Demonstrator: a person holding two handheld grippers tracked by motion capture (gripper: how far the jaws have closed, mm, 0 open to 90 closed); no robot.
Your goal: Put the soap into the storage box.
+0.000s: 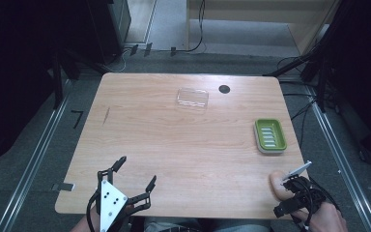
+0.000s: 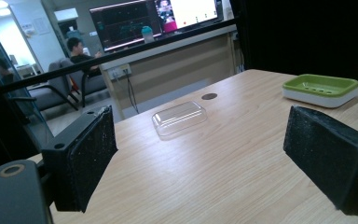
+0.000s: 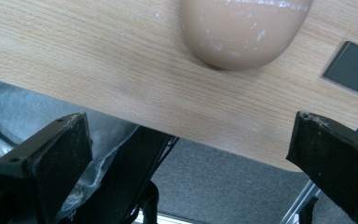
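A tan rounded bar of soap (image 1: pixel 277 185) (image 3: pixel 244 30) lies at the table's front right corner. My right gripper (image 1: pixel 288 197) (image 3: pixel 193 147) hovers just off that corner beside the soap, jaws open and holding nothing. A green soap dish (image 1: pixel 269 136) (image 2: pixel 320 88) on a white base sits at the right side of the table. A clear plastic lid (image 1: pixel 192 98) (image 2: pixel 179 118) rests near the far edge. My left gripper (image 1: pixel 136 172) (image 2: pixel 200 158) stands open over the front left of the table, with nothing between its pads.
The wooden table (image 1: pixel 174 145) has a small black round hole (image 1: pixel 224 89) near the far edge. Metal rails run along the floor on both sides. Cables trail across the floor behind the table.
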